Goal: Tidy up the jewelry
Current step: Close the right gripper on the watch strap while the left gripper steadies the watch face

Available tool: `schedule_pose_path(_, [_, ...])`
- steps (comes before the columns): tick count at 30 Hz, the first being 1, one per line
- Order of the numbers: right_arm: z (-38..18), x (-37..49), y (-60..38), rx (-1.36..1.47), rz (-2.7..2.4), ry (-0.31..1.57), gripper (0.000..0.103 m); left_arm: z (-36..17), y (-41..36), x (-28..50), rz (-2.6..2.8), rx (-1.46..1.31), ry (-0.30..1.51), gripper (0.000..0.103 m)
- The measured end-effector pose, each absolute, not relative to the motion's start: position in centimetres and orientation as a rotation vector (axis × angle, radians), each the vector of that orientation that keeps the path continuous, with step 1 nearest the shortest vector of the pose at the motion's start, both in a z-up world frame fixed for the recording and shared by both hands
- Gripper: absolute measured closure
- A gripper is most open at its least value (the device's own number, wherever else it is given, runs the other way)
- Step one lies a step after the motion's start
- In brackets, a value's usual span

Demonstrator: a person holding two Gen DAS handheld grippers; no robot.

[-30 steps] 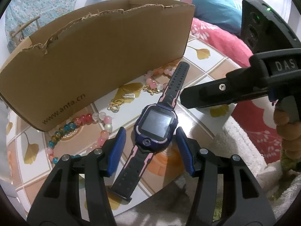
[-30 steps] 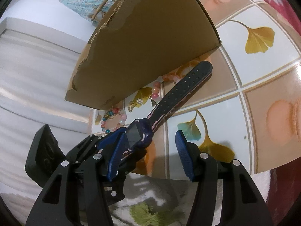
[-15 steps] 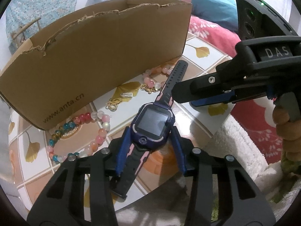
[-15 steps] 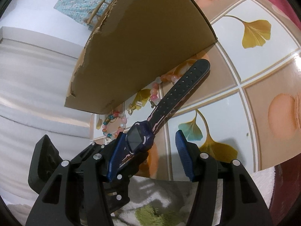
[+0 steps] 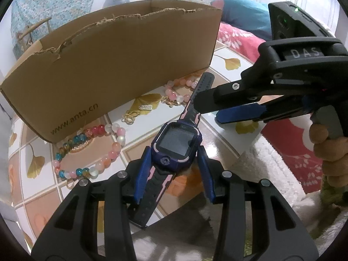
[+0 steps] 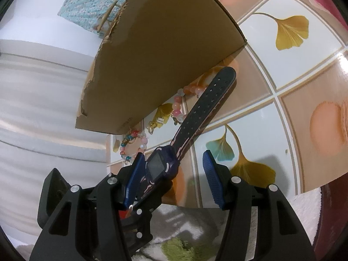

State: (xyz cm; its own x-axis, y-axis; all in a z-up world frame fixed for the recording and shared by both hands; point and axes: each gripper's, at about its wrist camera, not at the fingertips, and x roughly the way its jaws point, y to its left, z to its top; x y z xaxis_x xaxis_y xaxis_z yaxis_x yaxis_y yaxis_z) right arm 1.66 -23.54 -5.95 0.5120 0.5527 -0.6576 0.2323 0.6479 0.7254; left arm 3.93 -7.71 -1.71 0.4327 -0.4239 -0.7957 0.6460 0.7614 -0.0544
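Closing over the last second, the left claw [image 5: 174, 169] now clamps the watch [image 5: 177, 145] by its case near the bench's [image 5: 219, 65] front edge — ready to lift toward the cardboard box [image 5: 121, 54]; the right claw [image 6: 174, 178] hangs released beside it.

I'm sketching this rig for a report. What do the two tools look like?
Both are matte black plastic with silver screws and ribbed blue finger pads: the left tool and the right tool. The right one shows white "DAS" lettering and a green indicator light.
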Motion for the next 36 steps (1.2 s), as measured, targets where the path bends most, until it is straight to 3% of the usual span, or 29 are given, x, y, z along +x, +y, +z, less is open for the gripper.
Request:
schedule_pose_path(16, [-7.6, 1.4, -24.8, 1.075, 0.291, 1.053, 0.049, -1.3, -6.6, 4.4, -0.707, 0.221, 0.885, 0.062])
schedule_pose_path(25, [-8.6, 1.3, -25.0, 1.148, 0.277, 1.064, 0.071, -1.4, -6.1, 2.7, -0.741, 0.247, 0.868, 0.062])
schedule_pose_path(30, [-9.6, 0.9, -25.5, 1.205, 0.255, 1.063, 0.089, -1.6, -6.3, 2.4, -0.741, 0.265, 0.871, 0.065])
schedule_pose_path(36, [-9.8, 0.4, -25.9, 1.2, 0.244, 1.047, 0.09, -1.6, -6.6, 2.9, -0.743, 0.271, 0.896, 0.065])
